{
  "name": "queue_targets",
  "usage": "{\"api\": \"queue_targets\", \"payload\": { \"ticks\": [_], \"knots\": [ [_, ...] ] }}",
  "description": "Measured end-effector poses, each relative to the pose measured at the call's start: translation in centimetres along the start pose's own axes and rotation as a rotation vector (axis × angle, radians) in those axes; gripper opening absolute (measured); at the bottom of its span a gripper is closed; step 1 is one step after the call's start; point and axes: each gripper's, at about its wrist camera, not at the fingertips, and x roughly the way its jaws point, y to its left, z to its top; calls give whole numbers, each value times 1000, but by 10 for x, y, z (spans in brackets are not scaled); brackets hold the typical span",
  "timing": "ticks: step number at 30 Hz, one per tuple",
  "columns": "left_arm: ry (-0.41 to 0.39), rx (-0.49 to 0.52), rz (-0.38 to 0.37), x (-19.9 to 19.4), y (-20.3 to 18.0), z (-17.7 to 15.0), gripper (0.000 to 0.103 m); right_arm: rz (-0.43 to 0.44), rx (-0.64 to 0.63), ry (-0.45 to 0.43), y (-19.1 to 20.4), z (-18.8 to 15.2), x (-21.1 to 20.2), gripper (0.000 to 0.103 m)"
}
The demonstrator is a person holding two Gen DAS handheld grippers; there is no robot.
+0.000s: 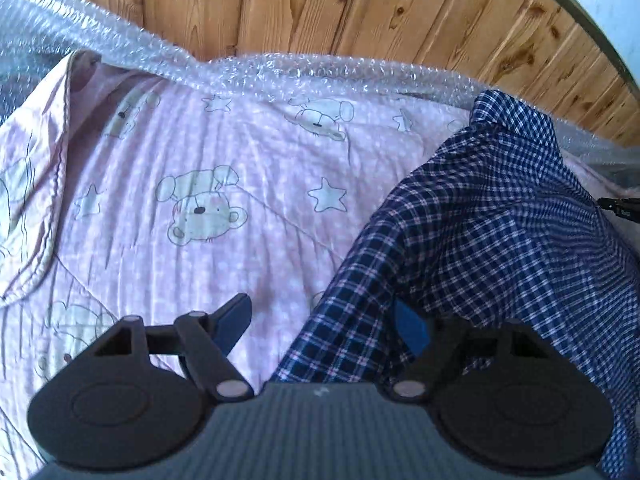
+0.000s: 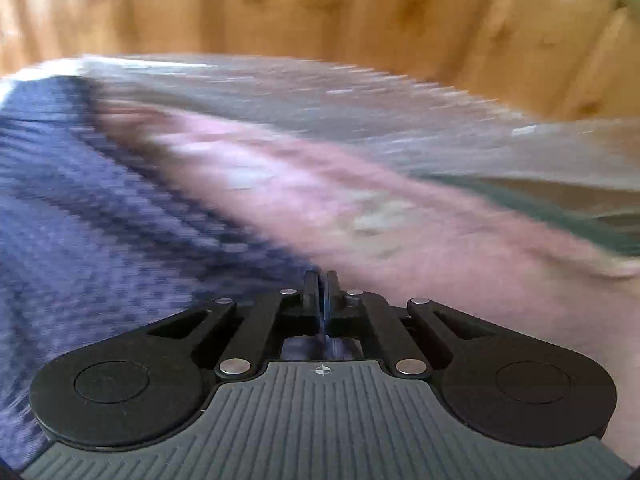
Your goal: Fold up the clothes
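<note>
The left gripper (image 1: 324,320) hangs wide open over a pink blanket (image 1: 240,152), its right finger under a blue checked shirt (image 1: 480,232) beside bubble wrap (image 1: 320,72).

- Setting: home bedroom.
- Pink bear-and-star quilt (image 1: 224,200) spread ahead of the fingers.
- Bubble wrap (image 1: 320,72) beyond it.
- Knotty pine wall panelling (image 1: 360,4) farthest back.

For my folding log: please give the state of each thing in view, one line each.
plaid shirt: unfolded, draped, one edge between the left fingers.
pink quilt: spread flat, left edge turned over.
left gripper: open.
right gripper: shut, apparently pinching shirt cloth.
</note>
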Motion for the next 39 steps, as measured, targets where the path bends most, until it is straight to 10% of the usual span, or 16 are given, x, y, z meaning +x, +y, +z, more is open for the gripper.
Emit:
{"api": "queue_targets", "payload": {
  "ticks": [1, 5, 8, 14, 23, 25, 28, 36, 38, 39],
  "knots": [
    [4, -4, -8, 1, 2, -1, 82, -45, 7, -4, -5, 0, 0, 2],
    [3, -23, 5, -1, 6, -11, 67, 30, 127, -37, -22, 1, -29, 33],
    [-30, -73, 1, -12, 2, -18, 2, 109, 150, -84, -9, 6, -61, 49],
    [-117, 140, -81, -49, -92, -57, 4, 345, 79, -94, 78, 18, -109, 58],
    [-40, 96, -134, -14, -109, -96, 12, 681, -18, -24, 247, 60, -118, 78],
    [-60, 125, -134, -23, -108, -92, 20, 666, -69, -21, 278, 69, -111, 74],
    [-167, 92, -101, -48, -84, -81, 61, 596, -109, 17, 298, 72, -94, 0],
    [-168, -3, -147, -13, -51, -34, 72, 653, 39, 34, 271, 70, -78, 5],
    [-173, 15, -106, -10, -50, -22, 56, 674, 39, 18, 268, 70, -79, 16],
    [-176, 24, -86, -8, -50, -16, 3, 682, 39, 7, 266, 70, -78, 19]
  ]
}}
